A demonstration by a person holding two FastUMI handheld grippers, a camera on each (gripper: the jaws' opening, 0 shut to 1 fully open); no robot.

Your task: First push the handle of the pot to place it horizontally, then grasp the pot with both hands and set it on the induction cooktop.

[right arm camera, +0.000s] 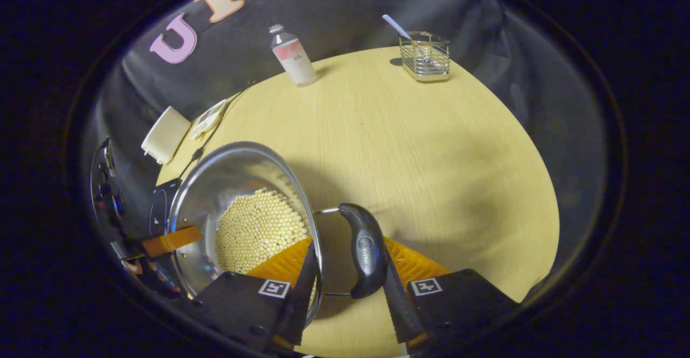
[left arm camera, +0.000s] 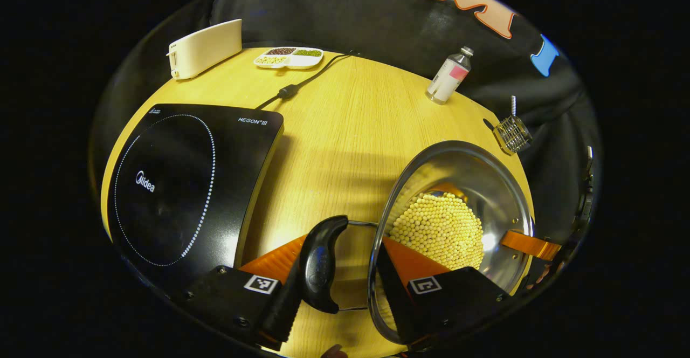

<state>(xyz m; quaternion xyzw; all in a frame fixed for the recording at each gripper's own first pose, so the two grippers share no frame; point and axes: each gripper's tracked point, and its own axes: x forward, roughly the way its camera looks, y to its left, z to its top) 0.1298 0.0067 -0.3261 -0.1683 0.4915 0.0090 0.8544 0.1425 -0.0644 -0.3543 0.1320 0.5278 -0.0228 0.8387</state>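
A steel pot [left arm camera: 501, 196] holding yellow beads [left arm camera: 439, 228] stands right of the black induction cooktop [left arm camera: 178, 185]. In the left gripper view, my left gripper [left arm camera: 345, 245] straddles the near black handle [left arm camera: 321, 263] and the rim, one finger outside the handle and one inside the wall. In the right gripper view, my right gripper [right arm camera: 349, 245] clamps the opposite handle [right arm camera: 365, 253] and the pot [right arm camera: 215, 191] wall the same way. Each view shows the other gripper's finger across the bowl [left arm camera: 531, 245] [right arm camera: 172, 241]. I cannot tell whether the pot rests on the table.
On the round wooden table [left arm camera: 345, 131] a white box-like appliance [left arm camera: 205, 48], a divided tray of beans [left arm camera: 289, 57] and the cooktop's cable [left arm camera: 302, 83] sit at the back. A bottle [right arm camera: 292, 56] and a wire holder [right arm camera: 426, 53] stand near the far edge.
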